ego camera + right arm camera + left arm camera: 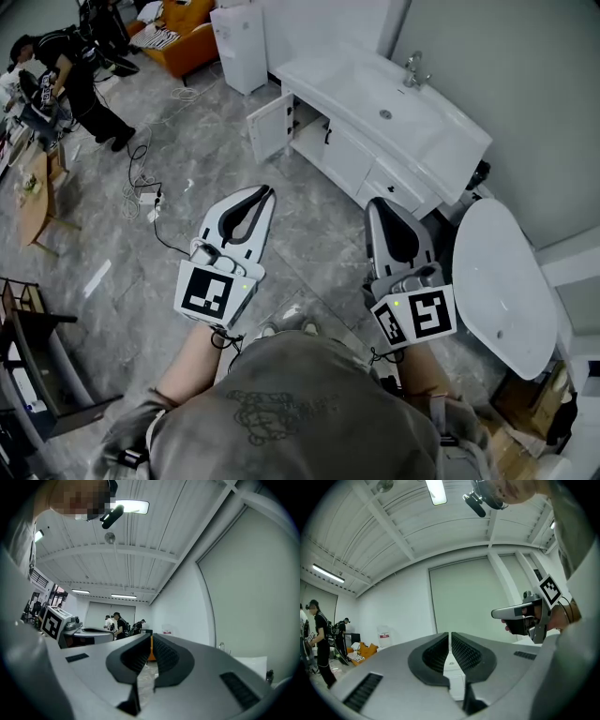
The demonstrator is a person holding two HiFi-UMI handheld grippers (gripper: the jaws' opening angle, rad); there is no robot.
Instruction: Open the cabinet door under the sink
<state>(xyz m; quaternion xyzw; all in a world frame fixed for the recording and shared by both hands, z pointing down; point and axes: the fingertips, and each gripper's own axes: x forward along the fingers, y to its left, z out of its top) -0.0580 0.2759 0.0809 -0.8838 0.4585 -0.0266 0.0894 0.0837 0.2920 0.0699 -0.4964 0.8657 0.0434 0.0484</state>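
In the head view, the person stands on a grey tiled floor (309, 211) with a tool in each hand, both well short of the white sink cabinet (352, 155) at the far wall. The left claw (268, 193) and the right claw (374, 202) both point toward the cabinet, and each is closed on nothing. The cabinet door (265, 129) at the cabinet's left end stands swung out, while the fronts to its right are shut. A faucet (413, 67) rises at the far side of the basin. A white bathtub (506, 281) lies to the right, and cables (141, 192) trail over the floor on the left.

In the left gripper view, the left claw (450, 634) has its ribbed pads drawn together with only a thin slit between them. A white cabinet front (455, 674) shows just below the tips. The right tool (520, 612) is held in a hand at the right.

In the right gripper view, the right claw (151, 637) is likewise closed and empty. The left tool's marker cube (55, 622) shows at the left, and people (117, 623) stand far off.
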